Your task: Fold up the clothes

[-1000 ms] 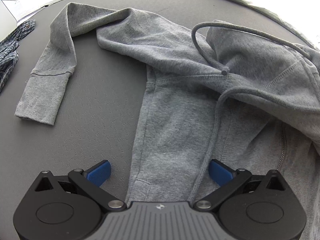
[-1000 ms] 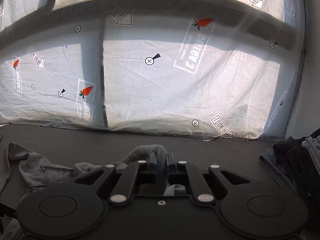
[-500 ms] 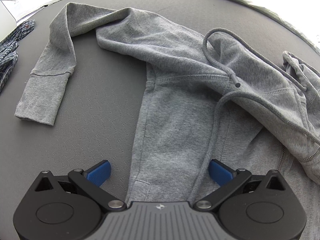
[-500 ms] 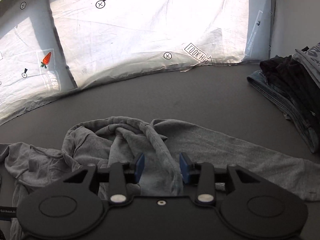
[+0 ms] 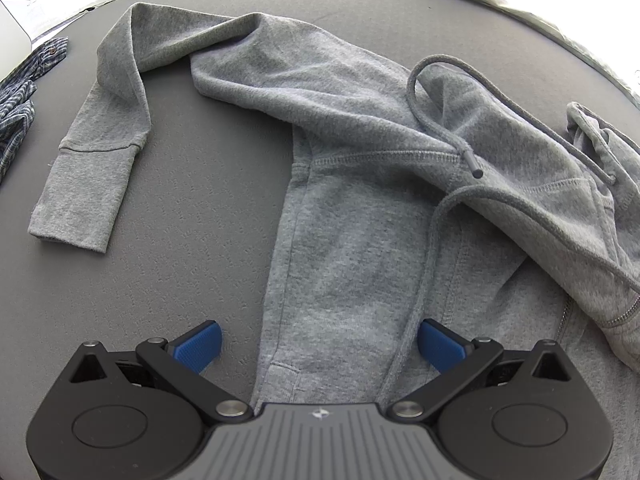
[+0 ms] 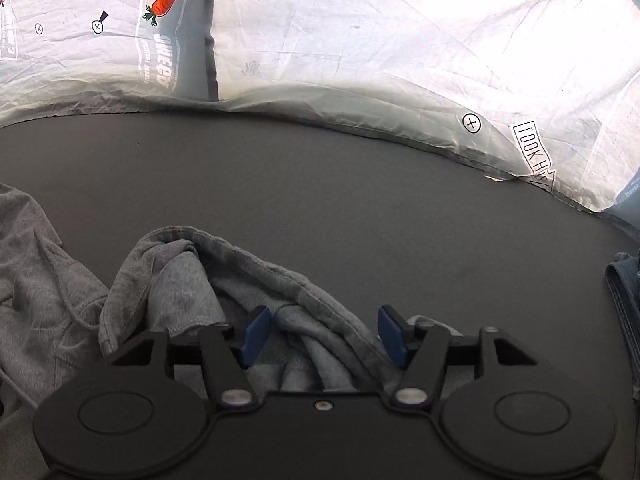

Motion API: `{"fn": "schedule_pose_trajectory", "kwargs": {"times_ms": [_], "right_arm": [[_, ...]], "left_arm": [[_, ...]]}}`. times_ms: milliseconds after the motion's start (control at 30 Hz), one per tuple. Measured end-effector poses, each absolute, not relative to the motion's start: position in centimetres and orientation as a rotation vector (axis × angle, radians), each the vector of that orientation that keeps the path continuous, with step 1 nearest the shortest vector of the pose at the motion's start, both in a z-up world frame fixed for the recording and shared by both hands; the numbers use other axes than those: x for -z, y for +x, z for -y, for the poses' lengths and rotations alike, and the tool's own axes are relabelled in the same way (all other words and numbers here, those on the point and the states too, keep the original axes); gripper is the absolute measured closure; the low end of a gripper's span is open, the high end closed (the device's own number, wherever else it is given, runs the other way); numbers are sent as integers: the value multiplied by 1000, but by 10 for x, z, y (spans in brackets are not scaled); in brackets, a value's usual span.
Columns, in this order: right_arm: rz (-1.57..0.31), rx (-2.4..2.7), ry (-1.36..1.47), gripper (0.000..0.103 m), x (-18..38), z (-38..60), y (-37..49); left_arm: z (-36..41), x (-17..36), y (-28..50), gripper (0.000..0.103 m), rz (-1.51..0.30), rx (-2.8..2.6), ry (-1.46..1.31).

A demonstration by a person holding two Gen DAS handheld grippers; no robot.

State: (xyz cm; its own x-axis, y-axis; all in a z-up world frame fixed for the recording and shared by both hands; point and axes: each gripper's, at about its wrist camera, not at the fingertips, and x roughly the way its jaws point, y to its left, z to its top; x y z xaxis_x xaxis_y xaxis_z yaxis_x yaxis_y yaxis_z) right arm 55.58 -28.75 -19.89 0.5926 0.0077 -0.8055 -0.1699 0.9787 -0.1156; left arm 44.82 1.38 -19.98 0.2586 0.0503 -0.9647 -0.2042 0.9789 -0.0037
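Observation:
A grey zip hoodie (image 5: 360, 216) lies spread on the dark grey table (image 5: 192, 184). Its left sleeve (image 5: 96, 152) bends back toward me at the left, and a drawstring (image 5: 424, 264) trails down its front. My left gripper (image 5: 320, 344) hovers open over the hoodie's lower side edge, its blue pads wide apart. In the right wrist view a bunched fold of the hoodie (image 6: 224, 276) rests on the table. My right gripper (image 6: 324, 334) is open, and fabric lies loose between its blue pads.
A blue plaid shirt (image 5: 20, 92) lies at the table's far left edge. Folded dark denim (image 6: 624, 312) sits at the right edge. A white printed sheet (image 6: 360, 40) hangs behind the table. Bare tabletop (image 6: 360, 200) stretches beyond the bunched fabric.
My right gripper came down from facing the backdrop to the table and opened, letting go of the hoodie fold. The hood dropped and settled to the right. My left gripper stayed put.

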Motion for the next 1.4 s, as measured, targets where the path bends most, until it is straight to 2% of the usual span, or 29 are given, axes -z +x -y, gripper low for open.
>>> {"fn": "schedule_pose_trajectory", "kwargs": {"times_ms": [67,133,167,333,700,733,933,967,1033,1067,1167,1400], "right_arm": [[-943,-118,-188,42,200,285,557],[-954,-133,-188,63,201,283,559],[-960,-140,-188,86,201,282,560],[-899,-157,-175,88,179,278,574],[-478,-206,-145,91,54,240,684],[-484,-206,-143,91,57,236,686],[-521,-206,-134,90,74,216,702],[-527,-206,-133,87,77,212,705],[-539,-205,-130,72,82,205,710],[-553,-206,-132,57,87,202,711],[-713,-209,-178,56,133,203,689],[-865,-105,-7,41,174,271,585]], "left_arm": [[-14,199,447,0,-1292,-185,-150],[-13,199,447,0,-1283,-198,-157],[-13,198,447,0,-1281,-201,-159],[-15,195,459,0,-1250,-199,-118],[-45,169,532,0,-1091,-243,-82],[-49,167,535,0,-1077,-259,-86],[-74,168,549,0,-1030,-358,-80],[-77,170,549,0,-1036,-371,-76],[-84,173,542,0,-1047,-394,-75],[-88,174,538,0,-1052,-405,-75],[-99,178,527,0,-1068,-439,-74],[-118,186,493,0,-1118,-489,-94]]}}
